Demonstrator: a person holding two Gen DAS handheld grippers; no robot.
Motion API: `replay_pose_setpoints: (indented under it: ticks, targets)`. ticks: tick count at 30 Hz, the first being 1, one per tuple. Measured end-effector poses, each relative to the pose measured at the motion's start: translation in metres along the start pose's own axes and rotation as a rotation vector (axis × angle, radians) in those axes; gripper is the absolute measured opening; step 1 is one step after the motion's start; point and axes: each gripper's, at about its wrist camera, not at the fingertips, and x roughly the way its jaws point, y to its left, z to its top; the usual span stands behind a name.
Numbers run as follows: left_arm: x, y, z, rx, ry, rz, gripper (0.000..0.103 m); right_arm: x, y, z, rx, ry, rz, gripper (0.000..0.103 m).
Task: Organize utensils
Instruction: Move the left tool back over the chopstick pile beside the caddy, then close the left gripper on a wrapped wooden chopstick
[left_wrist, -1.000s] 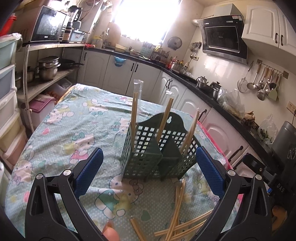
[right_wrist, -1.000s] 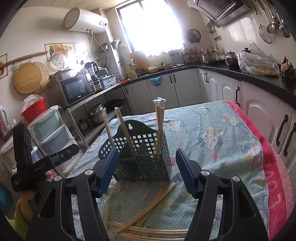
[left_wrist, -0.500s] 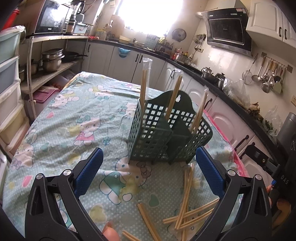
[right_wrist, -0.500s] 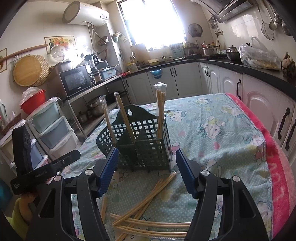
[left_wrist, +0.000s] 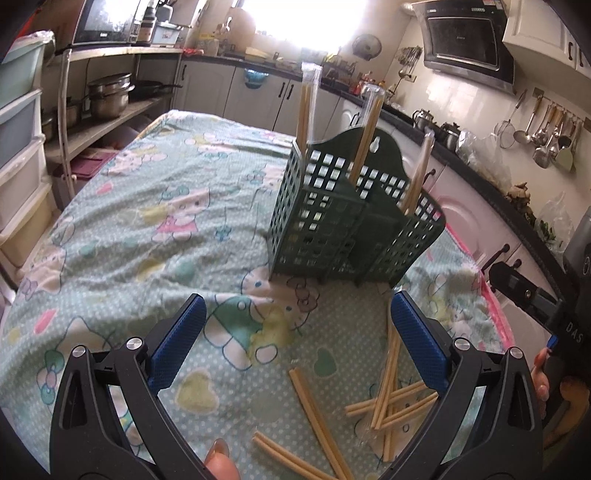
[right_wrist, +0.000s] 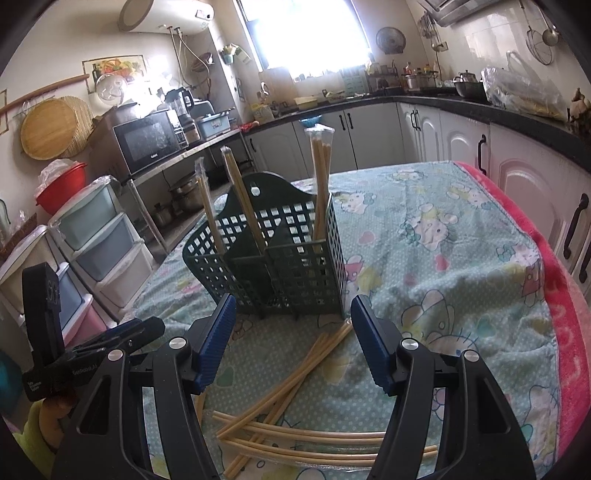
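A dark green lattice utensil holder (left_wrist: 347, 229) stands on the Hello Kitty tablecloth (left_wrist: 147, 229); it also shows in the right wrist view (right_wrist: 273, 266). Three wrapped pairs of chopsticks (left_wrist: 306, 107) stand upright in its compartments. Several loose chopsticks (left_wrist: 388, 398) lie on the cloth in front of it, seen too in the right wrist view (right_wrist: 295, 417). My left gripper (left_wrist: 295, 332) is open and empty, above the cloth short of the holder. My right gripper (right_wrist: 291, 332) is open and empty, over the loose chopsticks.
Kitchen counters and cabinets (left_wrist: 480, 206) run along the far and right sides. A shelf with pots (left_wrist: 107, 96) and plastic drawers (right_wrist: 96, 240) stand to the left of the table. The table's pink edge (right_wrist: 569, 332) is at the right.
Both grippers have pulled back and tipped downward, so more loose chopsticks show below. Both stay open and empty.
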Motion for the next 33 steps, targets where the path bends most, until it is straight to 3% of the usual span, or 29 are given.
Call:
replay_pose_setpoints:
  ticks: [14,19,29,33]
  targets:
    - [0.019,-0.004,-0.017,0.037,0.094,0.007,0.092,0.023,-0.010,-0.011,0.014,0.077,-0.024,0.062]
    - [0.029,-0.002,-0.025,0.013,0.150,-0.046,0.092,0.033,-0.015,-0.015,0.017,0.103,-0.035,0.062]
    - [0.046,0.003,-0.036,-0.043,0.250,-0.118,0.058,0.066,-0.021,-0.018,0.012,0.177,-0.054,0.062]
    - [0.050,0.003,-0.038,-0.054,0.273,-0.124,0.052,0.085,-0.026,-0.019,0.019,0.220,-0.051,0.050]
